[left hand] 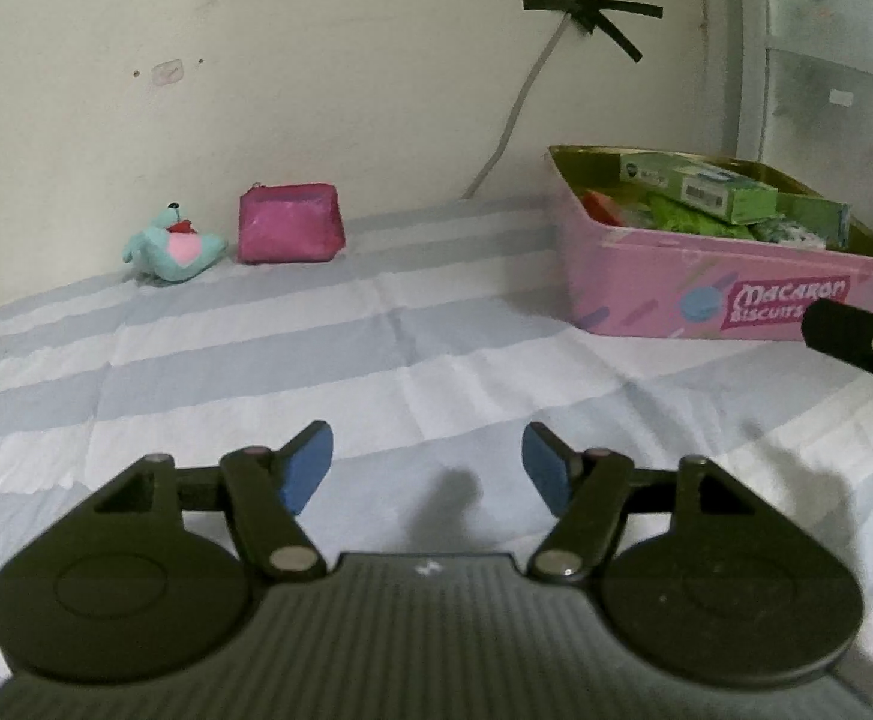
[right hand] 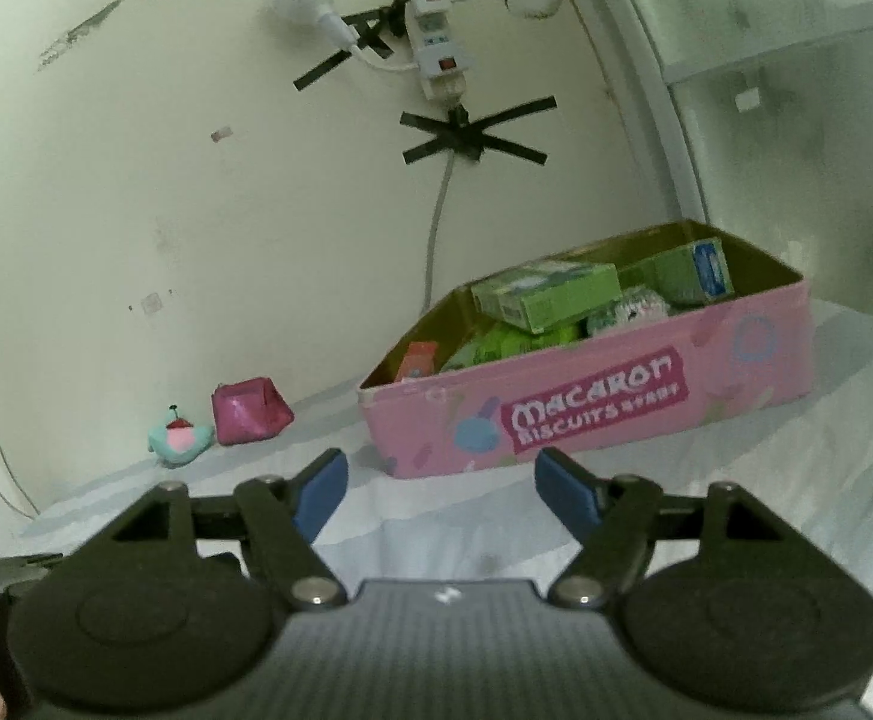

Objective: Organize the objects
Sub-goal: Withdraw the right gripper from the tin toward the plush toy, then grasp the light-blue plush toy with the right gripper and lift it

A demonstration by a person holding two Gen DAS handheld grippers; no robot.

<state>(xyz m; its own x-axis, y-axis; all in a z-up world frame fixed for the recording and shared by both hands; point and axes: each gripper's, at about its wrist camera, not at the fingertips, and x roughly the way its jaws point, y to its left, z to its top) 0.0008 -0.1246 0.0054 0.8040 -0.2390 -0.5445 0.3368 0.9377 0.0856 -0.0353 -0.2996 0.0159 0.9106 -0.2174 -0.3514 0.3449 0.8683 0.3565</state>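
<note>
A pink Macaron biscuit tin (left hand: 706, 294) stands open at the right of the bed; it also shows in the right wrist view (right hand: 586, 402). It holds green boxes (right hand: 547, 294) and other small items. A teal plush toy (left hand: 172, 246) and a magenta pouch (left hand: 289, 223) lie by the wall at the far left; both show in the right wrist view too, the plush toy (right hand: 178, 438) and the pouch (right hand: 250, 411). My left gripper (left hand: 427, 468) is open and empty above the sheet. My right gripper (right hand: 442, 495) is open and empty, just in front of the tin.
The bed has a blue and white striped sheet (left hand: 316, 360). A power strip (right hand: 439, 54) and cable are taped to the wall behind the tin. A white frame (right hand: 664, 90) stands at the right. A tip of the right gripper (left hand: 856, 339) shows in the left wrist view.
</note>
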